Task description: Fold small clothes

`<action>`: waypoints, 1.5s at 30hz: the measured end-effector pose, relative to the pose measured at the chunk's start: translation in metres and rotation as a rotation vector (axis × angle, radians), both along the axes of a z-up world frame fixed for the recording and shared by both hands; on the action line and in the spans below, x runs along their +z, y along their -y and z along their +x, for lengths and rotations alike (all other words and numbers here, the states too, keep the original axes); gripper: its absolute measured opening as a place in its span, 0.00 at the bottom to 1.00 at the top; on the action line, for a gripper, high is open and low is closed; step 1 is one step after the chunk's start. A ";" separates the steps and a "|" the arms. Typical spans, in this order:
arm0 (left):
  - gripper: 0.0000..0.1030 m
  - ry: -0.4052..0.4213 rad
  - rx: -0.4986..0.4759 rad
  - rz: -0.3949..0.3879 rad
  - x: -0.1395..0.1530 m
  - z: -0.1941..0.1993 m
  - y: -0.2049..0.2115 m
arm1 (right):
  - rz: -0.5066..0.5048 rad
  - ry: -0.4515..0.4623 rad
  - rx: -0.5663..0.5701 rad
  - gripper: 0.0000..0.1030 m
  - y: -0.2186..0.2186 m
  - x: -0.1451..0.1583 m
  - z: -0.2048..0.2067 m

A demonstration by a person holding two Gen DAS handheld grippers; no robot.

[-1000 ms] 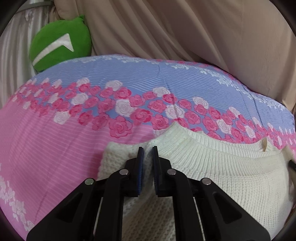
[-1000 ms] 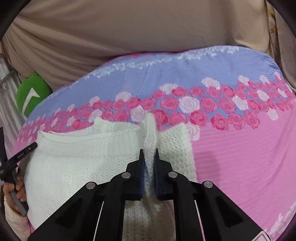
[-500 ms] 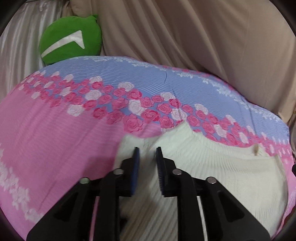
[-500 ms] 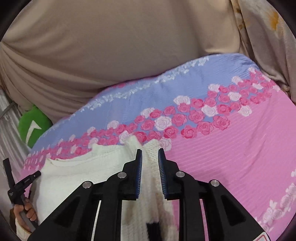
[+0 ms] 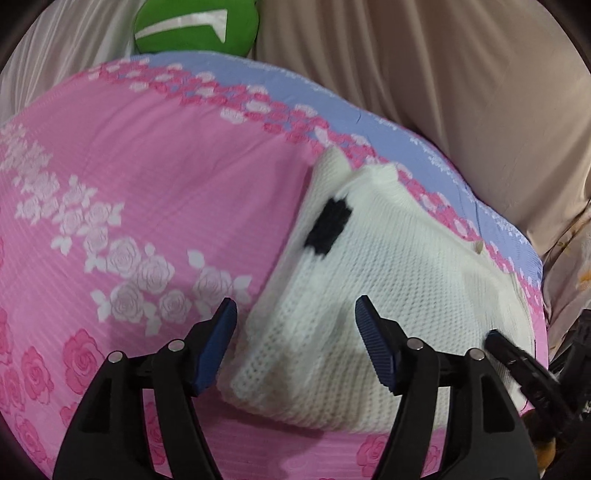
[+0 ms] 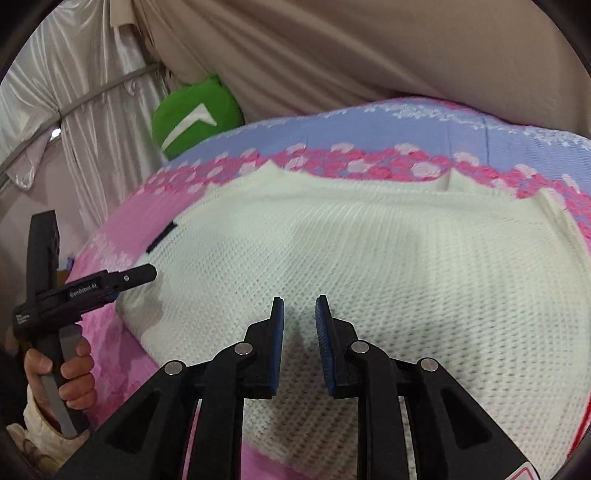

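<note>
Left tongs (image 5: 295,347): jaws wide, just opened, straddling the near left corner of the white knit sweater (image 5: 388,280) without pressing it. Right tongs (image 6: 299,343): jaws narrow, empty, poised over the sweater, which lies flat on the pink floral bed (image 5: 147,184) ahead of both.

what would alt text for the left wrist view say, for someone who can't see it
A white knit sweater with a black patch lies on a pink and blue rose-print bedspread, seen past the open left gripper, whose blue-padded jaws have just been opening and grip nothing. A green cushion sits at the far edge against beige drapes.
</note>
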State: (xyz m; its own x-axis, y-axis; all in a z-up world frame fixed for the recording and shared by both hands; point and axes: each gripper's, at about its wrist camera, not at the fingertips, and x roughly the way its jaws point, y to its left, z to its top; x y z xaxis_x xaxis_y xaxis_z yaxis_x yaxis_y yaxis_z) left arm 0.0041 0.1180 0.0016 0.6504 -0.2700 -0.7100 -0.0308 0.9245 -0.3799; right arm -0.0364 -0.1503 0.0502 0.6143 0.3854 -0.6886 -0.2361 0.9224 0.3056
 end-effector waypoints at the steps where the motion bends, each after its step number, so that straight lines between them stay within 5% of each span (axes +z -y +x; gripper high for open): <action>1: 0.64 0.007 0.000 -0.014 -0.003 0.000 -0.001 | -0.001 0.011 -0.003 0.19 -0.001 -0.002 -0.002; 7: 0.65 0.040 -0.023 -0.062 -0.004 0.008 0.003 | 0.057 0.012 0.000 0.17 0.009 -0.006 -0.004; 11: 0.34 0.029 -0.044 -0.103 -0.007 0.017 0.004 | 0.054 0.018 0.001 0.17 0.009 -0.006 -0.006; 17: 0.26 0.088 -0.060 -0.106 0.015 0.010 0.012 | 0.041 0.030 0.003 0.18 0.004 -0.006 -0.006; 23: 0.25 0.213 -0.178 -0.046 0.070 -0.004 0.062 | 0.157 0.026 -0.024 0.21 0.023 -0.001 -0.012; 30: 0.24 0.370 -0.403 0.027 0.123 -0.025 0.171 | 0.302 0.154 -0.208 0.29 0.100 0.024 -0.063; 35: 0.24 0.327 -0.598 0.066 0.106 -0.031 0.264 | 0.271 0.145 -0.368 0.31 0.158 0.020 -0.099; 39: 0.24 0.210 -0.688 0.148 0.057 -0.037 0.324 | 0.283 0.121 -0.467 0.33 0.194 0.010 -0.122; 45: 0.32 0.203 -0.699 0.220 0.041 -0.046 0.339 | 0.298 0.113 -0.476 0.34 0.210 0.006 -0.129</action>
